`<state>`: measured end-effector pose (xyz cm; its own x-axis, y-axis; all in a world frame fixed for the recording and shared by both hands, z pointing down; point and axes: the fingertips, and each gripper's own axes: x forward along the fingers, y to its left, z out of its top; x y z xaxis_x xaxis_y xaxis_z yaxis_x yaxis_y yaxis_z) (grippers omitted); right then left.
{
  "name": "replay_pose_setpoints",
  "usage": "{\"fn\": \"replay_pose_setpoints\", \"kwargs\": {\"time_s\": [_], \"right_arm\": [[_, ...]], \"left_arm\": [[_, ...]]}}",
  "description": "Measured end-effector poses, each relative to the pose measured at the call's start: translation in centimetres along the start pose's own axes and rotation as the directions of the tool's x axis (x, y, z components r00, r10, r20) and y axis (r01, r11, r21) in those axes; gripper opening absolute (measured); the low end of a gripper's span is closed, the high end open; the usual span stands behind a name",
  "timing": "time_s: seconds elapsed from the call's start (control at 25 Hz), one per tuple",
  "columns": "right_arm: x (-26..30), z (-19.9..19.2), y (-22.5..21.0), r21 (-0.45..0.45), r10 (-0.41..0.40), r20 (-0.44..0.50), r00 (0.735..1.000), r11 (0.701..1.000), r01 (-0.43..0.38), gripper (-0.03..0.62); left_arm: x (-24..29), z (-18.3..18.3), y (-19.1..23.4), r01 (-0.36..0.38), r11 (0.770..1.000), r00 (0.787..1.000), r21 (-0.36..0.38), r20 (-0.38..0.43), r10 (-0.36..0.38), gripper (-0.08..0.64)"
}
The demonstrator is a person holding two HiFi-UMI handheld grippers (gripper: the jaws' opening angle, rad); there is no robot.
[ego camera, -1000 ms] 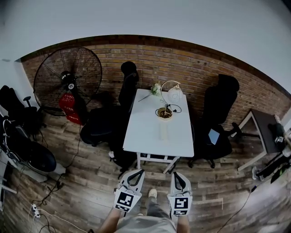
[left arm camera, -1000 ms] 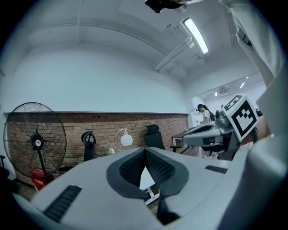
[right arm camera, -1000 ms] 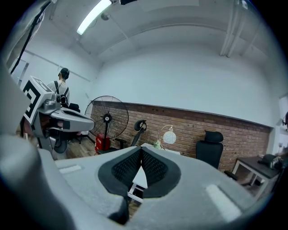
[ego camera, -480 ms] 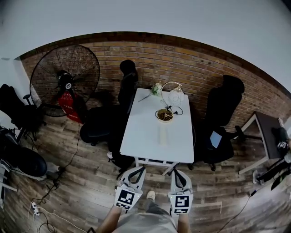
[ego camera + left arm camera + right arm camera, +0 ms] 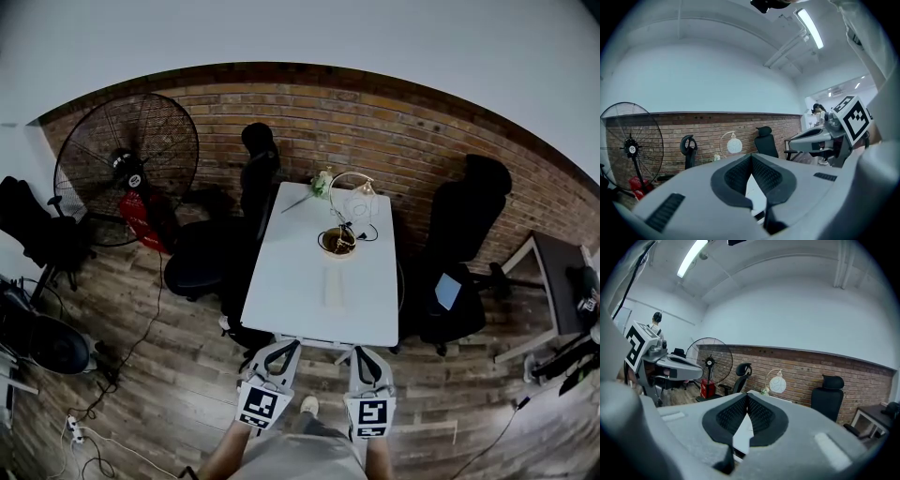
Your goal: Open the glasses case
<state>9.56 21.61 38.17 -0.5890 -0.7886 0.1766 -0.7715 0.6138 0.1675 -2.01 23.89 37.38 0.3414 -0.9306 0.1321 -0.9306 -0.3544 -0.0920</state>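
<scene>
Head view: left tool [image 5: 283,345] and right tool [image 5: 362,351] both fully closed, holding nothing, near the table [image 5: 298,272].

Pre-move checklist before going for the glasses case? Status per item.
1. Glasses case located, lying mid white table: ok.
2. Case closed: cannot tell, too small in the head view.
3. Left gripper empty, jaws together: ok.
4. Right gripper empty, jaws together: ok.
5. Grippers at the case: not ok, both are short of the table's near edge.
6. Dish and lamp lie beyond the case, off the approach: ok.
</scene>
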Motion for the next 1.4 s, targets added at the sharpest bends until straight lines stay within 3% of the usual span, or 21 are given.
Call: {"fn": "replay_pose_setpoints", "kwargs": {"time_s": [0.16, 0.28, 0.6, 0.76, 0.92, 1.16, 1.4], "right_arm": [[1.7, -0.1, -1.5, -0.004, 0.017, 0.0, 1.0, 1.0, -0.017, 0.005], [3.1, -0.4, -2.8, -0.028, 0.035, 0.017, 0.999, 0.999, -0.034, 0.005], [6.2, -0.7, -5.9, 0.01, 0.068, -0.039, 0.997, 0.998, -0.068, 0.005], [8.0, -0.5, -7.3, -0.035, 0.107, 0.016, 0.994, 0.994, -0.106, 0.005], [9.4, -0.7, -8.3, -0.027, 0.128, 0.002, 0.992, 0.991, -0.128, 0.005], [11.3, -0.3, -9.3, 0.026, 0.13, -0.016, 0.991, 0.991, -0.129, 0.005], [13.4, -0.2, -10.5, 0.003, 0.117, 0.028, 0.993, 0.993, -0.117, 0.005]], "left_arm": [[2.5, 0.3, 0.4, -0.001, 1.0, 1.0, 0.024, 0.003, 0.001, 0.002], [4.3, 0.2, 0.6, -0.013, 1.0, 1.0, 0.0, -0.007, 0.013, 0.002], [8.3, 0.4, 1.4, -0.045, 0.999, 0.999, -0.001, -0.031, 0.045, 0.002], [9.9, 0.9, 2.0, -0.074, 0.997, 0.997, 0.005, -0.038, 0.074, 0.002], [11.1, 1.0, 2.5, -0.097, 0.995, 0.994, 0.008, -0.05, 0.098, 0.002], [12.8, 1.2, 3.6, -0.112, 0.994, 0.992, 0.015, -0.057, 0.112, 0.002], [15.0, 1.4, 4.7, -0.093, 0.995, 0.995, 0.024, -0.043, 0.094, 0.003]]}}
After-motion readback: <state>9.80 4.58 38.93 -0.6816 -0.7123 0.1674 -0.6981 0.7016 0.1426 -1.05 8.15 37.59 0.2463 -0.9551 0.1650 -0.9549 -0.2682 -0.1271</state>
